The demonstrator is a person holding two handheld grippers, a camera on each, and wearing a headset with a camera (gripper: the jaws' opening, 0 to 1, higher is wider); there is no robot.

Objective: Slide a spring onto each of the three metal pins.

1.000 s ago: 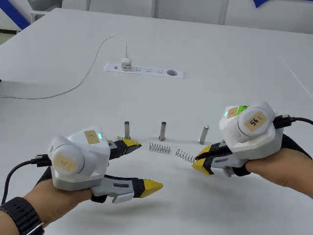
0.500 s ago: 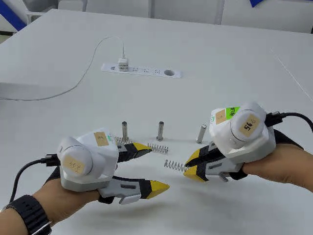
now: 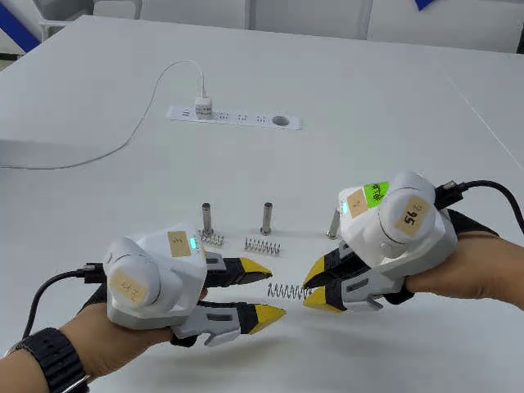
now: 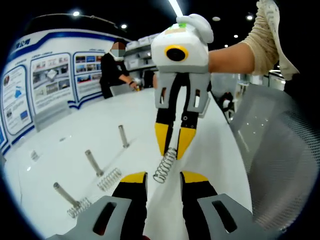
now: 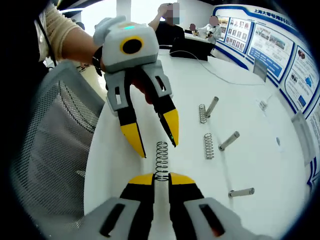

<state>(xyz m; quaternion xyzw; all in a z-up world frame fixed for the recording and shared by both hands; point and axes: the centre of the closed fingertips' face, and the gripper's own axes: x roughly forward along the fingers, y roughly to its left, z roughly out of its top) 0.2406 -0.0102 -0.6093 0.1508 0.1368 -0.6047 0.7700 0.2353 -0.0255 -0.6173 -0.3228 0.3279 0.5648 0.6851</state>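
Seemingly none of the three short silver metal pins [image 3: 267, 218] is wearing a spring yet: two small steel coil springs [image 3: 262, 246] are lying on the white table [image 3: 393, 147] at their feet. The right gripper [image 3: 313, 284] is pinching one end of the third coil spring [image 3: 286, 290] (held roughly level), while the left gripper [image 3: 273, 291], fingers spread, is flanking its free end.

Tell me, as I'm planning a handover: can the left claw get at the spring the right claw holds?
Probably yes: the left claw is open, the spring points its free end into that gap, nothing lies between.
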